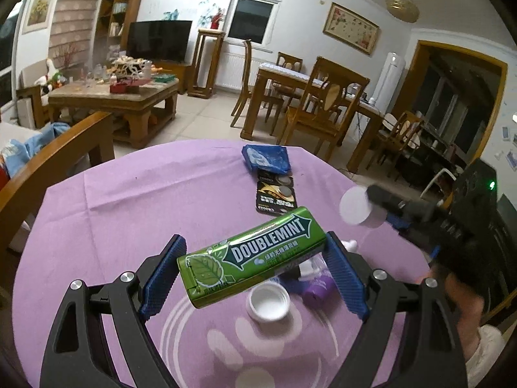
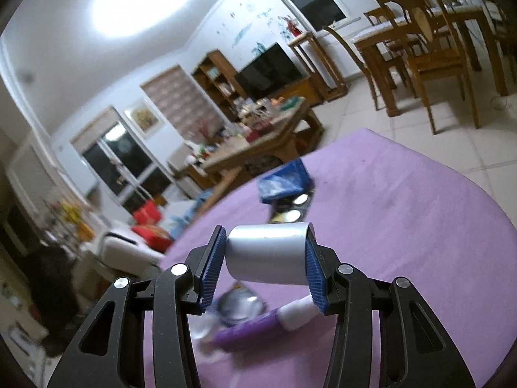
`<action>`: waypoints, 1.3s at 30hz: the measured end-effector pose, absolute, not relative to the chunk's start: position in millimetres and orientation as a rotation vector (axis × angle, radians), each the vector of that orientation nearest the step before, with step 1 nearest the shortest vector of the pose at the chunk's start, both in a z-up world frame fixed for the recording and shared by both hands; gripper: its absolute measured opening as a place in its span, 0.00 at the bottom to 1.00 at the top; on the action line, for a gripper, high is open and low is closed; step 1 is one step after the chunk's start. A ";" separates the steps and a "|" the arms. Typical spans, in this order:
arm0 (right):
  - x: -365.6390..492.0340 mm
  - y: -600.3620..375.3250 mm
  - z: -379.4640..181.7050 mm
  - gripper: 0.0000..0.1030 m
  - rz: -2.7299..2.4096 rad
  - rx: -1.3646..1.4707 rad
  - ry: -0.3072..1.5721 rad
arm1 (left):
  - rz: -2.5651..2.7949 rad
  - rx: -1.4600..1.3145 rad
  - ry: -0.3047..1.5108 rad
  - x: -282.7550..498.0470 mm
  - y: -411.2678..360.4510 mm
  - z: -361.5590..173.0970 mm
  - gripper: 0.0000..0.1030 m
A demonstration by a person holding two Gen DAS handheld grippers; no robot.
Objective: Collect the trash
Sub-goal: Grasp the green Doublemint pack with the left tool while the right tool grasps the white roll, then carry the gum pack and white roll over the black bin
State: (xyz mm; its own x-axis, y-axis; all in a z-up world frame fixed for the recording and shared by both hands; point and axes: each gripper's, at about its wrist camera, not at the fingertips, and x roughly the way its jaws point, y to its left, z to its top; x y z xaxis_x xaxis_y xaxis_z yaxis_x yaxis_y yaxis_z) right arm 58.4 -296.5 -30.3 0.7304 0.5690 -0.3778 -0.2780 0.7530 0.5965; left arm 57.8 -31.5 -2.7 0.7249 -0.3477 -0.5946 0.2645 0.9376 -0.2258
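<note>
Above the near edge of the purple-clothed table (image 1: 129, 200) we hold the left gripper (image 1: 255, 271) with its blue pads clamped on the two ends of a green Doublemint gum box (image 1: 252, 258), which hangs clear of the cloth, tilted with its right end higher. Our right gripper (image 2: 263, 260) is closed on a white cylindrical container (image 2: 266, 253) lying sideways between its pads, lifted off the table too; in the left wrist view the same container (image 1: 358, 205) shows at the right edge, blurred, with its flat round end toward us.

Much is hidden below the gum box. We can make out a white cap (image 1: 268, 300) lying open side up near the near edge, and beside it a purple tube (image 1: 318, 287) with a white end, partly covered by the box and the right pad. Something white and clear lies with them, too smeared to name. In the right wrist view the tube (image 2: 255, 326) and a round silvery thing (image 2: 239, 305) are blurred and cut by the fingers.

Toward the far edge lies a crumpled blue wrapper (image 1: 266, 158), touching a black packet (image 1: 276, 195) with round silver discs. We cannot tell whether the cap holds anything.
</note>
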 end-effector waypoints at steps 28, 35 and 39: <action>-191.0 -548.9 19.3 0.45 0.157 0.548 0.412 | -0.911 0.105 0.679 3.1 -299.4 4.4 0.82; -246.0 -609.7 5.3 0.45 0.024 0.587 0.385 | -1.044 0.177 0.693 -25.6 -364.7 -3.7 0.82; -275.9 -636.1 -5.6 0.45 -0.049 0.591 0.375 | -1.095 0.207 0.717 -37.3 -393.1 -13.9 0.82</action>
State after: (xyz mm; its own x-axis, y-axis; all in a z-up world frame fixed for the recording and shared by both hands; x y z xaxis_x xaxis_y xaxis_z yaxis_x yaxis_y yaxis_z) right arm -275.9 -636.1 -5.6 0.9315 0.0617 -0.3585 0.1510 0.8311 0.5353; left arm -37.3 -393.1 -13.9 0.2615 -0.7376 -0.6226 0.8655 0.4647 -0.1871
